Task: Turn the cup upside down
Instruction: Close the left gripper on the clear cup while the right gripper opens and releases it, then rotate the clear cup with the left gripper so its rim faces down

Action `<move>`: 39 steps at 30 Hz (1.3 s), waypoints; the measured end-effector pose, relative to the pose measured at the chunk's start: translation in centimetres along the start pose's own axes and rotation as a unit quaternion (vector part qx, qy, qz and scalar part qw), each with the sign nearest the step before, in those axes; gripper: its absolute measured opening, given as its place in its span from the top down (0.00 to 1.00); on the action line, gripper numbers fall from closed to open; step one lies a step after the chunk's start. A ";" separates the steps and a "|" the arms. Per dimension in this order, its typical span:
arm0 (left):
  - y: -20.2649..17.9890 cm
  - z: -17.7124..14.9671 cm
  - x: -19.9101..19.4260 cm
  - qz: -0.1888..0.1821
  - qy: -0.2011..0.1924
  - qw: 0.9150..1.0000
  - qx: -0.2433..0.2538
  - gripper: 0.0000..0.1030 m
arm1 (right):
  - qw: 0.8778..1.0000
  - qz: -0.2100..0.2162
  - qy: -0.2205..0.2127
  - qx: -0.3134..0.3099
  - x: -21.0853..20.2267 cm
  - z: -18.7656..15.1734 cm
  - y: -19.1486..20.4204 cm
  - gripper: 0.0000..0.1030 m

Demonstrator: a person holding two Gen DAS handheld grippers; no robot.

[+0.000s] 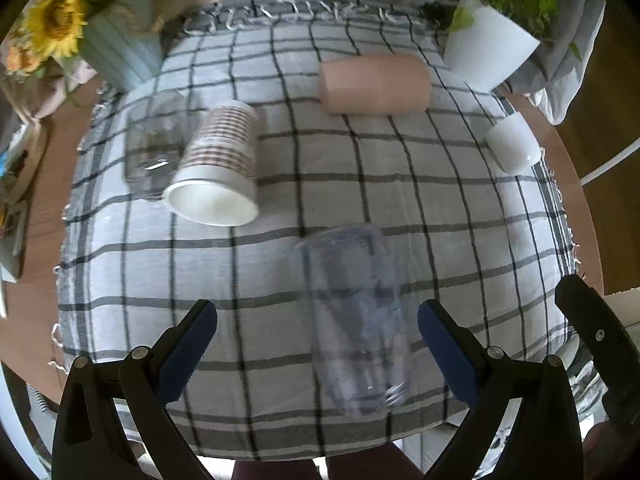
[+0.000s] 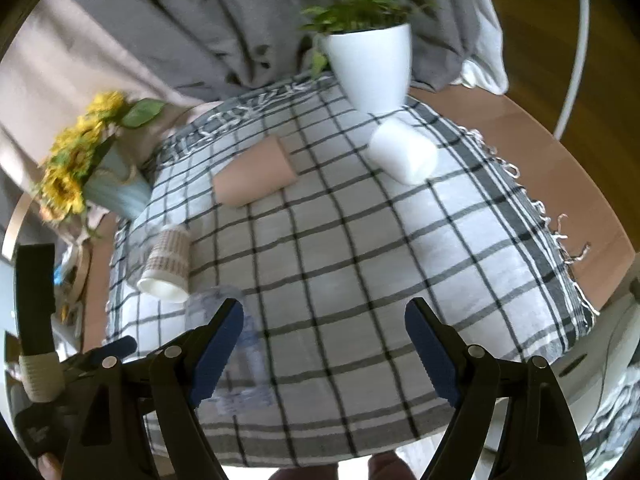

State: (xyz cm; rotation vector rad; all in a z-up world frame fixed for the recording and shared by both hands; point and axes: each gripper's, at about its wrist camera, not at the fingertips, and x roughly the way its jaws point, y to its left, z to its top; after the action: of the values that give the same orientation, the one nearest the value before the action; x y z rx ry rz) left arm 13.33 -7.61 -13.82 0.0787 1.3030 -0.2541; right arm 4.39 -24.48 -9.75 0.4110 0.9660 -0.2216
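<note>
A clear plastic cup (image 1: 356,320) lies on its side on the checked cloth (image 1: 304,152), just ahead of my open left gripper (image 1: 318,320) and nearer its right finger. It also shows in the right wrist view (image 2: 244,344), behind the left finger of my open, empty right gripper (image 2: 324,320). A striped paper cup (image 1: 218,164) (image 2: 166,264) lies on its side with its mouth toward me. A second clear cup (image 1: 154,140) lies beside it. A pink cup (image 1: 374,84) (image 2: 256,176) and a white cup (image 1: 512,144) (image 2: 402,152) lie farther back.
A white pot with a green plant (image 1: 488,44) (image 2: 372,64) stands at the cloth's back right. A pale blue vase of sunflowers (image 1: 116,52) (image 2: 116,192) stands at the back left. The round wooden table's edge (image 2: 568,184) curves on the right. The other gripper shows at each view's edge (image 1: 600,344).
</note>
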 end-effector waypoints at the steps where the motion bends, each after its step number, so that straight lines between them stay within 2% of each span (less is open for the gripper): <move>1: -0.2 0.3 0.5 -0.005 0.006 1.000 -0.001 0.01 | 1.000 -0.001 0.002 0.004 0.2 0.1 -0.3 0.19; 8: -0.6 2.2 3.5 -0.022 0.048 0.998 -0.021 0.02 | 0.999 -0.004 0.024 0.043 2.0 0.6 -2.6 0.19; 16: -0.5 3.2 6.0 -0.029 0.077 0.996 -0.046 0.05 | 0.997 -0.008 0.039 0.067 3.4 1.1 -4.0 0.19; 18: -0.5 3.4 6.4 -0.025 0.078 0.995 -0.048 0.11 | 0.997 -0.010 0.042 0.070 3.7 1.3 -4.2 0.19; 20: -0.5 3.5 6.6 -0.022 0.082 0.995 -0.046 0.22 | 0.997 -0.011 0.042 0.070 3.9 1.3 -4.2 0.19; 23: -0.6 3.6 6.9 -0.018 0.085 0.995 -0.042 0.31 | 0.996 -0.012 0.046 0.071 4.3 1.2 -4.2 0.19; 29: -0.2 3.4 6.4 -0.022 0.080 0.996 -0.044 0.31 | 0.997 -0.008 0.051 0.063 4.6 1.2 -4.0 0.19; 39: -1.3 3.9 2.1 -0.045 0.006 0.999 -0.013 0.31 | 0.999 -0.008 0.016 0.047 2.1 1.8 -3.3 0.19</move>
State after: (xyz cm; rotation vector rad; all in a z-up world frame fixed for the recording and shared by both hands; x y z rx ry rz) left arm 17.22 -9.99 -14.66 -0.0010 1.3236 -0.3128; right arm 5.73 -28.21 -11.38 0.4944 0.9923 -0.2760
